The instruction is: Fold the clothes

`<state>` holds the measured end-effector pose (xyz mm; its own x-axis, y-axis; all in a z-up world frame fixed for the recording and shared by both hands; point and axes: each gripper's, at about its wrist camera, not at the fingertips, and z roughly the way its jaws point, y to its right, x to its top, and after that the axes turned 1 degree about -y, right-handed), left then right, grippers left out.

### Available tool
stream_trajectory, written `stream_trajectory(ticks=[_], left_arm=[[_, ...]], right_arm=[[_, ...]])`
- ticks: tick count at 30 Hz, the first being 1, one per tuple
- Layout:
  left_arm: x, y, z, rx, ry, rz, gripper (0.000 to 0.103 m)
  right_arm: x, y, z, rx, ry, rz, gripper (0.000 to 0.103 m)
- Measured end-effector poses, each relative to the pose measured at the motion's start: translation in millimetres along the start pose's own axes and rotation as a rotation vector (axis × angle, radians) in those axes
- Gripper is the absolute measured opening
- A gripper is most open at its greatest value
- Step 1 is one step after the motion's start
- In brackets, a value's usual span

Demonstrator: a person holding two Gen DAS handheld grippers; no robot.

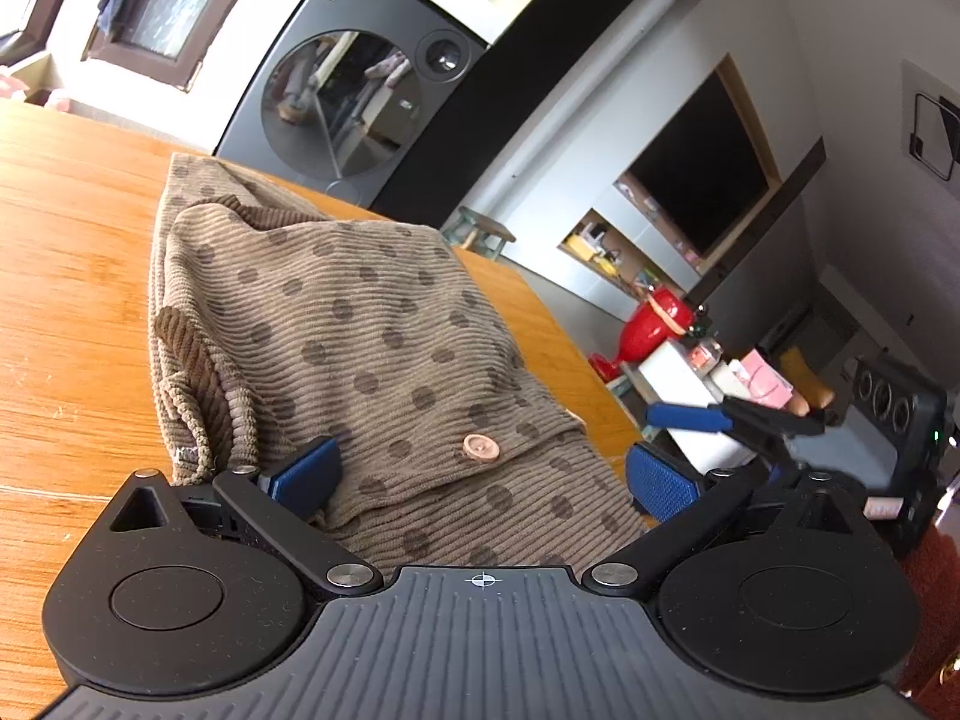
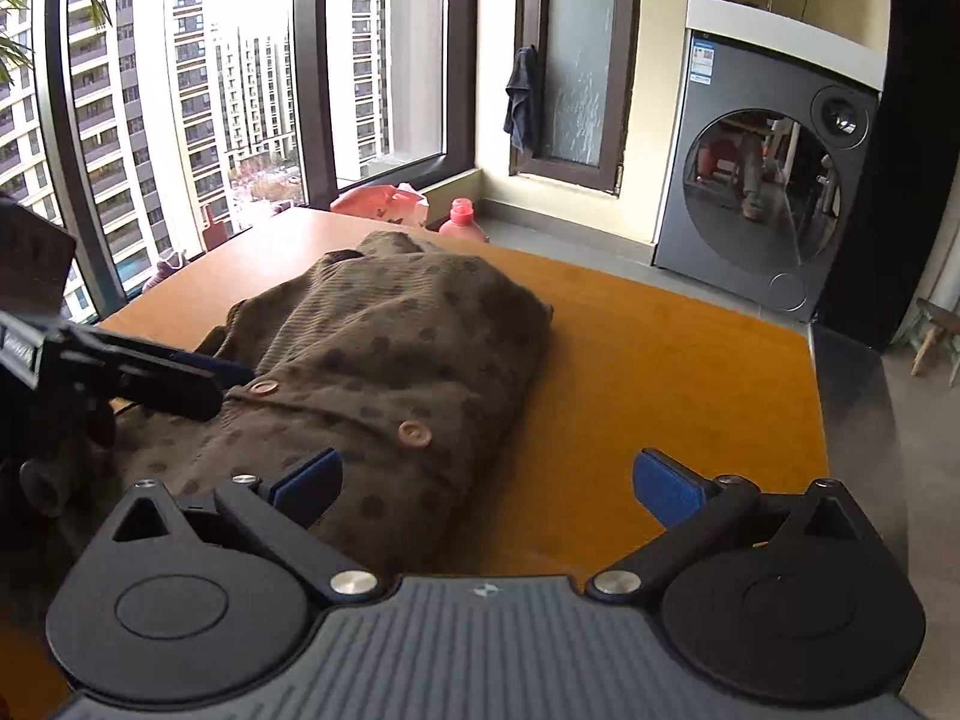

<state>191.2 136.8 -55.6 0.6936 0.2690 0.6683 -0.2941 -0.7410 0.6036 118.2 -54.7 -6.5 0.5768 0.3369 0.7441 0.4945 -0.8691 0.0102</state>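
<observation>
In the left wrist view, the wooden table (image 1: 66, 252) fills the left side, its grain running toward the camera. On it lies the garment (image 1: 354, 324), a brown ribbed knit with darker polka dots, folded into a thick bundle that stretches from the far edge of the table down to the left gripper (image 1: 480, 480). A ribbed cuff or hem (image 1: 192, 378) curls at the bundle's left edge, and a round wooden button (image 1: 481, 448) sits on a flap near the camera. The left gripper's jaws are spread wide, with the cloth lying between the blue pads (image 1: 306, 474); the left pad rests against the fabric, and the right pad stands beside the garment's right edge. Behind the table stands a grey front-loading washing machine (image 1: 354, 102), and farther right a dark screen (image 1: 702, 180) hangs on the wall above a red vase-shaped object (image 1: 651, 324). The right gripper (image 1: 708, 417) shows at the right, off the table edge.

In the right wrist view, tall windows (image 2: 180, 90) show apartment towers at the left. The left gripper's dark body reaches in from the left edge, one finger (image 2: 162, 384) lying over the garment's near end beside a button (image 2: 264, 387). The folded bundle lies in the middle of the table, a second button (image 2: 414, 433) near the camera. The right gripper's jaws are spread wide, its left pad (image 2: 309, 480) at the cloth, its right pad (image 2: 669, 489) over bare wood. A red bottle (image 2: 459, 219) stands beyond the table, and the washing machine stands at the right.
</observation>
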Motion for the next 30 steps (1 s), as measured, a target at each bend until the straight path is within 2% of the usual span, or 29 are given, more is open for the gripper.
stream_trajectory(ticks=[2,5,8,11,14,16,19,23,26,30], left_arm=[[0,4,-14,-0.018,-0.004,0.004,0.103],[-14,11,-40,-0.100,-0.031,0.017,0.103],[-37,19,-55,-0.154,-0.103,0.015,0.103],[-67,32,-58,-0.118,-0.195,0.028,0.103],[-78,47,-65,-0.078,-0.193,0.076,0.103],[-68,54,-68,-0.054,-0.154,0.086,0.103],[-53,64,-72,-0.016,-0.098,0.101,0.103],[-35,66,-49,0.069,-0.075,0.106,0.103],[-40,56,-25,0.061,-0.127,0.052,0.103],[-46,46,-24,0.036,-0.109,0.038,0.103]], right_arm=[[-14,-12,-2,-0.020,-0.020,-0.051,0.103],[-29,-29,-3,-0.070,0.004,-0.134,0.103],[-34,-30,-2,-0.075,0.013,-0.102,0.103],[-39,-29,0,-0.073,0.020,-0.048,0.103],[-44,-24,1,-0.067,0.018,0.041,0.103],[-45,-20,1,-0.073,0.006,0.089,0.103],[-49,-26,-1,-0.111,0.013,0.089,0.103],[-49,-35,-3,-0.161,0.029,0.043,0.103],[-49,-39,-4,-0.183,0.033,0.033,0.103],[-51,-47,-11,-0.214,0.077,-0.051,0.103]])
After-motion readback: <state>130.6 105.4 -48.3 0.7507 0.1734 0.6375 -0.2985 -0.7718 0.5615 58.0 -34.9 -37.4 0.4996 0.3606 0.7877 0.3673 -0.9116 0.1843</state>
